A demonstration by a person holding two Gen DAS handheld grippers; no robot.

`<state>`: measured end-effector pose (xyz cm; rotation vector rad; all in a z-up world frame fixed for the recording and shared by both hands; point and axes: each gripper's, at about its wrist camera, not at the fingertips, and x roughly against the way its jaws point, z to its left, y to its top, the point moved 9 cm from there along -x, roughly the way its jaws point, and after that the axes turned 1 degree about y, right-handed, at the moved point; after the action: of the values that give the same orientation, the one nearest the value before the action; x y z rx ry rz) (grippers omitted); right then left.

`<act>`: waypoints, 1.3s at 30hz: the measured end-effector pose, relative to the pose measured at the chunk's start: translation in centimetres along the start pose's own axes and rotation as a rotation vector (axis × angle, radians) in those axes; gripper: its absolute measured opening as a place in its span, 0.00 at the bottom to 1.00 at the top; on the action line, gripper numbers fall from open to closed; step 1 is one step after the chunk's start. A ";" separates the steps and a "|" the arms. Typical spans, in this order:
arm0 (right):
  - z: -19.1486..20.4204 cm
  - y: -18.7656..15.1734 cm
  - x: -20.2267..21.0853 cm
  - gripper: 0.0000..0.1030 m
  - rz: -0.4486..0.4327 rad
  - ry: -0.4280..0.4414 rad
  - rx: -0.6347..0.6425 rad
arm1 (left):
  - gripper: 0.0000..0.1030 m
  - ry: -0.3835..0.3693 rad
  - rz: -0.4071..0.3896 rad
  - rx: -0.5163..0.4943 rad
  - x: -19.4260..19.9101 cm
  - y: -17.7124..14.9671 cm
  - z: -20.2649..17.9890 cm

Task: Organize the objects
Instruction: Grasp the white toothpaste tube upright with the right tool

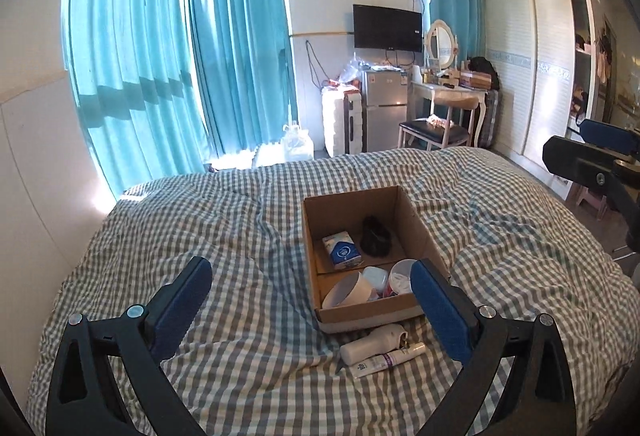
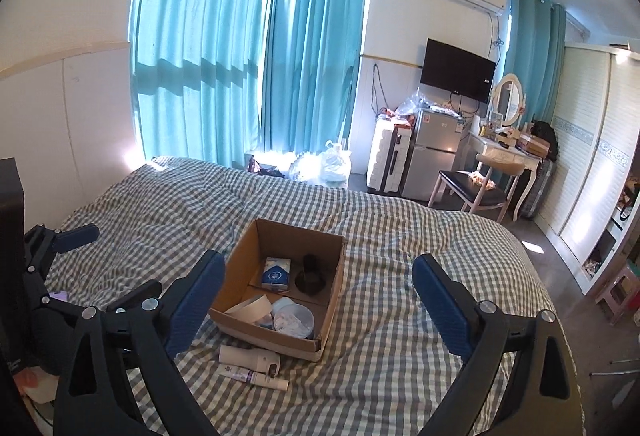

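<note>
An open cardboard box point(image 1: 416, 220) point(image 2: 236, 264) sits on the checked bed. It holds a blue-and-white tissue pack point(image 1: 341, 249) point(image 2: 276, 273), a dark object point(image 1: 375, 234) point(image 2: 309, 278), a white cup on its side point(image 1: 350, 290) point(image 2: 250, 310) and a round container point(image 1: 400, 278) point(image 2: 294, 318). In front of the box lie a white bottle point(image 1: 370, 344) point(image 2: 248, 355) and a white tube point(image 1: 386, 360) point(image 2: 254, 376). My left gripper point(image 1: 312, 300) is open and empty, above the bed just before the box. My right gripper point(image 2: 320, 296) is open and empty, over the box's near side.
The checked bed cover point(image 1: 240, 236) point(image 2: 400, 276) fills the foreground. A purple phone point(image 2: 58, 295) lies at the left. Behind the bed stand a chair point(image 1: 436, 128), a small fridge point(image 1: 386, 108), a dressing table point(image 1: 452, 88) and a wardrobe point(image 1: 532, 76). Teal curtains point(image 1: 160, 56) cover the window.
</note>
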<state>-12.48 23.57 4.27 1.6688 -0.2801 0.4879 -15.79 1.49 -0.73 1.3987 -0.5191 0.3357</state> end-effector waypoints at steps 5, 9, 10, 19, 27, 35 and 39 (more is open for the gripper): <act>0.9 -0.6 2.3 0.93 -0.019 0.015 0.030 | 0.99 0.003 -0.018 0.009 1.8 -0.3 0.5; 1.4 -2.0 2.4 0.93 -0.016 0.024 0.051 | 0.99 0.020 -0.020 0.008 2.2 -1.4 0.6; 1.6 -2.6 2.2 0.93 -0.010 0.026 0.055 | 0.99 0.024 -0.013 0.009 2.0 -1.9 0.7; 3.0 -11.1 -3.5 0.93 0.124 0.128 0.027 | 0.99 0.010 0.160 0.040 -3.9 -9.7 0.8; 4.2 -18.6 -11.2 0.93 0.271 0.169 0.047 | 0.99 0.016 0.258 0.055 -8.9 -14.9 0.8; 7.0 -23.9 -17.1 0.85 0.463 0.212 0.130 | 0.99 -0.031 0.362 0.127 -12.1 -17.6 1.4; 8.4 -26.0 -19.5 0.75 0.544 0.213 0.180 | 0.99 -0.047 0.372 0.160 -12.4 -17.9 1.8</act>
<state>-16.51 17.64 -28.53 1.6897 -0.5490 1.1176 -17.23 -2.06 -22.27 1.4647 -0.8078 0.6570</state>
